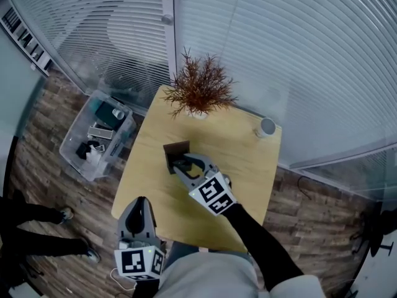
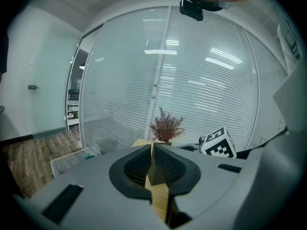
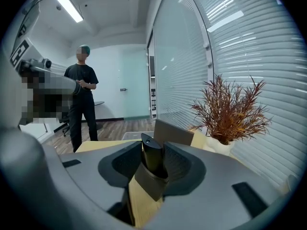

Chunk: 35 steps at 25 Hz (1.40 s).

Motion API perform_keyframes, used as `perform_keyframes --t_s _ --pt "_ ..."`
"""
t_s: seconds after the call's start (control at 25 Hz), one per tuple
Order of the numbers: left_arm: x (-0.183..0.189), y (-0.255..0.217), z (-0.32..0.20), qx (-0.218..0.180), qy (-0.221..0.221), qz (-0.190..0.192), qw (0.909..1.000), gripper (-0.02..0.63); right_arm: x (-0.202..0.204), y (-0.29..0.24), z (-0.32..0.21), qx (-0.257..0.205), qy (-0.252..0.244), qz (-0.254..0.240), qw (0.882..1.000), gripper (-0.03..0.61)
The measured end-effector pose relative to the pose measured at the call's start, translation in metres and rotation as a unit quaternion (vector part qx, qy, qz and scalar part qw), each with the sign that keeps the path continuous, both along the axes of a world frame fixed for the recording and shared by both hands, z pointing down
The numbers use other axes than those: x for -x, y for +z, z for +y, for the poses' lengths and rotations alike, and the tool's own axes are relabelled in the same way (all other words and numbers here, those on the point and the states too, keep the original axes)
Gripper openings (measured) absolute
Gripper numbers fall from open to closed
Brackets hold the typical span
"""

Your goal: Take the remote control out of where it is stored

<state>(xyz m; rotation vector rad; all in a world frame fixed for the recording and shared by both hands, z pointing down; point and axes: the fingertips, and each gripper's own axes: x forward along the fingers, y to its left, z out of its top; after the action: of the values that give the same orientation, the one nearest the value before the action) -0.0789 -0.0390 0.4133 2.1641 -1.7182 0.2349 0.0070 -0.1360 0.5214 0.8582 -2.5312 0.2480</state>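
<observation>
Two grippers: right gripper [image 1: 182, 165] jaws clamp the black remote control [image 3: 153, 156] standing in its brown holder [image 1: 175, 149] on the bench [image 1: 248, 157]; left gripper [image 1: 141, 203] jaws closed, empty.

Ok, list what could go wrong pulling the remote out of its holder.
The right gripper grips only the top end of the remote control, so it could slip.
The holder is unheld, with the left gripper shut at the table edge, so it may lift or tip.
The potted plant stands close behind it.
</observation>
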Motion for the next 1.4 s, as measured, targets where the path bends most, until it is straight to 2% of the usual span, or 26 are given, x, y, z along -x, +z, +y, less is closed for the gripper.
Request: perform_keyframes --t_s 0.8,1.4 --pt "0.0012 -0.0027 -0.0011 -0.005 -0.002 0.000 1.0000 0.028 0.0012 0.0012 0.0009 0.005 0.000 -0.003 1.000 0.130" --pt "0.0037 -0.0044 0.0006 -0.010 -0.007 -0.003 0.9999 0.028 0.0002 -0.0025 -0.0004 0.000 0.000 -0.002 1.000 0.101"
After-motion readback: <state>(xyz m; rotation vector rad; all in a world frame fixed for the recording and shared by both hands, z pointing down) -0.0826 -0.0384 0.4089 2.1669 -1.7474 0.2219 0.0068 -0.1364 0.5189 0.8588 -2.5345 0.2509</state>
